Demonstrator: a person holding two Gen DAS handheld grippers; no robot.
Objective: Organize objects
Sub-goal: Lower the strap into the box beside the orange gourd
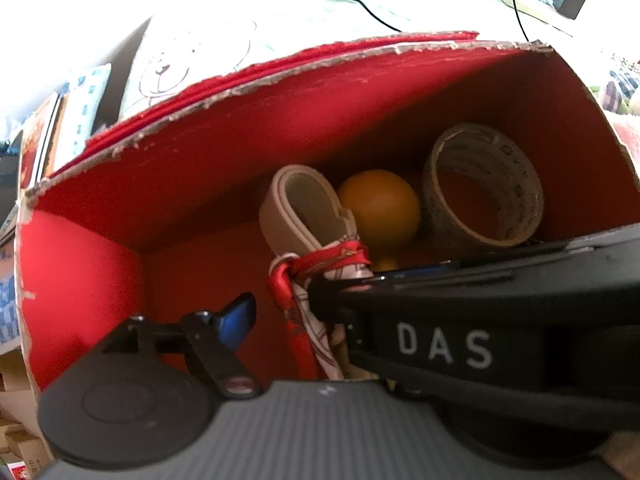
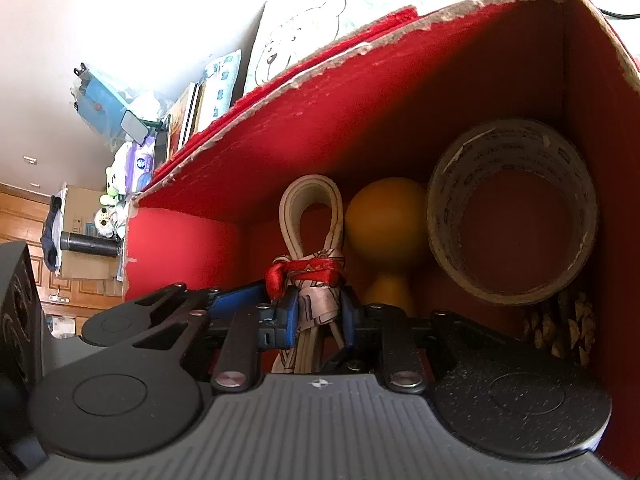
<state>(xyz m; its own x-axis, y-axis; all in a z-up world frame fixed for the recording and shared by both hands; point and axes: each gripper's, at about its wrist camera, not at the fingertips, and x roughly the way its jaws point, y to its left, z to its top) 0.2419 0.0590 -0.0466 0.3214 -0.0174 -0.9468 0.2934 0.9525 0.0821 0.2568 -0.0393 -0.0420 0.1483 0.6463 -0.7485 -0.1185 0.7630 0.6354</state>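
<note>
Right tongs squeeze the looped cream belt tied with a red scarf, lowering it into the red cardboard box beside the orange wooden ball and tape roll. Left tongs look open, holding nothing.

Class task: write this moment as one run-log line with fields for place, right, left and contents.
place: red box | right: jaws shut on belt | left: open, beside belt | contents: ball, tape, pinecone

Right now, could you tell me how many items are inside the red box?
4: cream strap in the right tool, orange knob, tape roll, pinecone beneath it. More may be hidden.
</note>
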